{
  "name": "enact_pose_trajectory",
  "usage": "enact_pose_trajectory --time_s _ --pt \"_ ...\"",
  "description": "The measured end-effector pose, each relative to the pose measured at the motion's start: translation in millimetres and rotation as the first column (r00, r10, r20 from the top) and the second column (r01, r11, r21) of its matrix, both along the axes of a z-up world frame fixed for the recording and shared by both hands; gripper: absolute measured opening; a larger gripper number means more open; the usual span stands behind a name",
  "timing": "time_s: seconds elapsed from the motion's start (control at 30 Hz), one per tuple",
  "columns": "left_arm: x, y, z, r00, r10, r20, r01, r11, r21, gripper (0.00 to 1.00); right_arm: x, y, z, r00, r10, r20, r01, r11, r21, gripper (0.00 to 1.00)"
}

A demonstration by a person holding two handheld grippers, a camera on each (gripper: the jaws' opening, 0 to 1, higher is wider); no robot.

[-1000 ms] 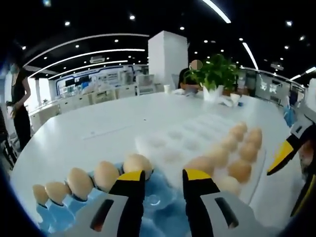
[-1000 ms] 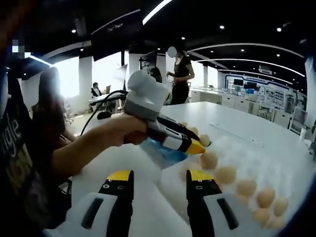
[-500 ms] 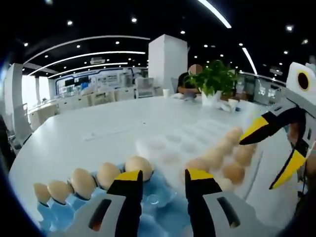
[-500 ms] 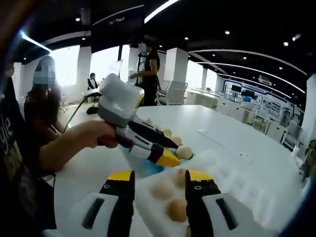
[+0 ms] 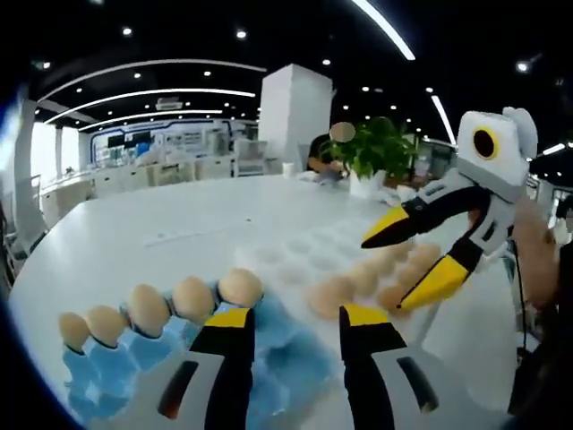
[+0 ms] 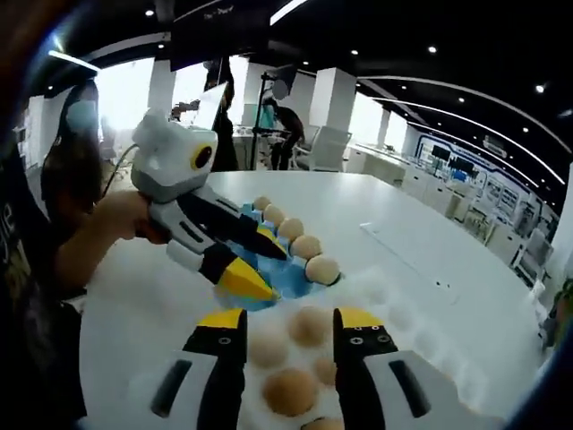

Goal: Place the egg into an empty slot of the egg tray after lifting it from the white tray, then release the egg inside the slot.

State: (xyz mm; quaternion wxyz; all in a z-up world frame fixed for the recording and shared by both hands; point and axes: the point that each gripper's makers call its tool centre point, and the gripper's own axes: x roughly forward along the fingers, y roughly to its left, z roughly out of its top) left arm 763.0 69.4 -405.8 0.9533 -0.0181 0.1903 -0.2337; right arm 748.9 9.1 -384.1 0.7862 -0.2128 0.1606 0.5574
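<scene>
Right gripper view: right gripper [image 6: 288, 330] agape, empty, above eggs [image 6: 290, 391].

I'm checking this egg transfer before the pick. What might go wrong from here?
1. The right hand-held gripper hangs open over closely packed eggs in the white tray; coming down, a jaw may knock a neighbouring egg.
2. The left hand-held gripper sits low over the blue egg tray, near its row of eggs, and may nudge one.
3. Both hand-held grippers are close together, so they may collide.
</scene>
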Motion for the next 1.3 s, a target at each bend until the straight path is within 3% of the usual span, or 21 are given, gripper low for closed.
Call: enact_pose_trajectory --time_s 0.17,0.37,0.47,0.67,0.8,0.87,0.93,1.3 --pt "-13.4 6 -2.6 1.000 0.002 -0.007 -0.002 1.000 -0.010 0.39 13 2 -7.4 1.000 0.007 -0.005 -0.007 0.999 -0.041 0.40" --pt "-36.6 -3 0.5 0.999 -0.036 0.000 0.036 0.999 -0.029 0.39 26 4 -25.4 1.000 0.011 -0.021 -0.013 0.995 -0.103 0.39" --pt "-39.2 0 -0.2 0.999 -0.034 0.003 0.034 0.999 -0.013 0.39 31 8 -24.6 0.999 0.020 -0.048 -0.024 0.996 -0.083 0.38" --pt "-44.1 5 -2.4 1.000 -0.028 -0.004 0.028 1.000 -0.010 0.39 34 12 -27.6 0.996 0.046 -0.078 -0.055 0.991 -0.119 0.38" --pt "-49.3 7 -2.7 1.000 -0.029 -0.001 0.029 1.000 -0.007 0.39 36 7 -34.7 0.993 0.069 -0.094 -0.086 0.979 -0.185 0.36" --pt "-49.8 9 -4.0 1.000 -0.025 -0.008 0.025 1.000 -0.005 0.39 40 -1 -45.1 0.992 0.094 -0.079 -0.112 0.956 -0.270 0.36" --pt "-51.3 10 -4.5 1.000 -0.020 -0.008 0.020 1.000 0.000 0.40 41 -1 -52.1 0.990 0.107 -0.088 -0.128 0.949 -0.288 0.35" --pt "-51.9 0 -2.1 0.999 -0.040 -0.002 0.040 0.999 -0.009 0.40 28 0 -53.3 0.978 0.157 -0.135 -0.187 0.950 -0.249 0.29"
